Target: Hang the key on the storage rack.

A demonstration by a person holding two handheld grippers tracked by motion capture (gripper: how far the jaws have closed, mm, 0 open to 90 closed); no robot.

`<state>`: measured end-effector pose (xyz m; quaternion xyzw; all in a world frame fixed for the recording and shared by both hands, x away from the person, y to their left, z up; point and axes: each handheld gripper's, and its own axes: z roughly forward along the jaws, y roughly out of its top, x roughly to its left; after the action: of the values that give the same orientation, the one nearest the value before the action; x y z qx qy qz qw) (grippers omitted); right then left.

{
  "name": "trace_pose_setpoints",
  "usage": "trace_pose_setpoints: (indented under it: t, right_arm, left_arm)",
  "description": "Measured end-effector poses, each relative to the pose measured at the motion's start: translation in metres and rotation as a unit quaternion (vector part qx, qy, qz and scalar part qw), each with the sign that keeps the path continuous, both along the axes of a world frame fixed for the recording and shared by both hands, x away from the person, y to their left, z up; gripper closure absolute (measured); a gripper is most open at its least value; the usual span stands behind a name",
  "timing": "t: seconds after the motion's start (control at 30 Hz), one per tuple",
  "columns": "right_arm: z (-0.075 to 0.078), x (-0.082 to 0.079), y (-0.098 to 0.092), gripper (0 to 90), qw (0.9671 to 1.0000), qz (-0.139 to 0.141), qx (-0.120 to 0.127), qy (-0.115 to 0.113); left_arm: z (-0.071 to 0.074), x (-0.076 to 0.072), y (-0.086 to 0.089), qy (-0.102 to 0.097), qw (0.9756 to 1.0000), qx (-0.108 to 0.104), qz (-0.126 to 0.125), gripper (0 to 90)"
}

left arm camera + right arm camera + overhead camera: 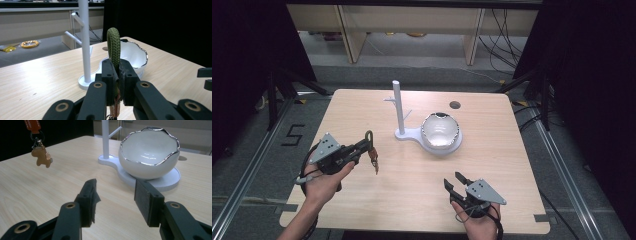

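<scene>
We have the left gripper (pixel 362 148) clamped on a key ring strap (pixel 113 47), a braided green cord loop that stands up out of the jaws in the left gripper view, pinched low where its two legs run together. Below the jaws an orange tag and a small brown horse charm (pixel 42 157) hang free, clear of the table (pixel 412 200).

Ahead of this gripper, and a little to its left in its own view, rises the white stand (pixel 84 40) with its short side pegs; the egg-shaped white bowl (pixel 133 56) sits on the same base, just past the jaws.

Our right gripper (pixel 456 183) rests near the table's front edge with its jaws wide and nothing between them, looking toward the bowl.

We judge the strap to be light and limp: the braid is soft, it will bend wherever we press, and the charm will swing as we move. The weave gives good friction, so slipping is unlikely. Our present hold at the base seems right, since it leaves the loop's arch open to drop over a peg. The bowl looks brittle; we keep clear of it.
</scene>
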<state>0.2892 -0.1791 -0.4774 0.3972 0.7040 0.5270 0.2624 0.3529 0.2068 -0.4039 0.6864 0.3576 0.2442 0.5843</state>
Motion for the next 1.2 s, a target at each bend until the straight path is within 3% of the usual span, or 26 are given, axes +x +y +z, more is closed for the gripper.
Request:
trace_pose_setpoints:
  t: [0.13, 0.47, 0.57, 0.8, 1.03, 1.1, 1.2]
  right_arm:
    - [0.0, -0.001, -0.002, 53.8, 0.9999, -0.002, -0.011, -0.001]
    - [-0.002, 0.0, -0.001, 55.2, 1.0, 0.005, -0.007, 0.0]
    - [-0.002, -0.001, -0.001, 55.3, 0.9997, -0.012, -0.017, 0.008]
    - [-0.002, -0.001, -0.003, 55.2, 0.9996, -0.011, -0.016, 0.018]
    - [-0.004, 0.001, -0.001, 55.2, 0.9999, -0.002, -0.016, 0.004]
    - [-0.004, -0.002, -0.002, 55.3, 0.9996, -0.012, -0.018, 0.016]
    - [-0.005, -0.001, -0.002, 55.3, 0.9997, -0.013, -0.017, 0.016]
  left_arm:
    - [0.001, 0.001, 0.007, 0.001, 0.9999, 0.001, 0.014, 83.3]
    - [0.007, 0.002, 0.025, -0.002, 0.9989, -0.007, 0.047, 83.2]
    - [0.009, 0.003, 0.03, -0.006, 0.9984, -0.009, 0.055, 83.2]
    - [0.011, 0.006, 0.036, -0.011, 0.9972, 0.0, 0.074, 83.3]
    - [0.012, 0.014, 0.04, -0.013, 0.9958, 0.005, 0.09, 83.2]
    - [0.012, 0.016, 0.041, -0.014, 0.9953, 0.008, 0.096, 83.2]
    - [0.012, 0.02, 0.041, -0.013, 0.995, 0.011, 0.099, 83.3]
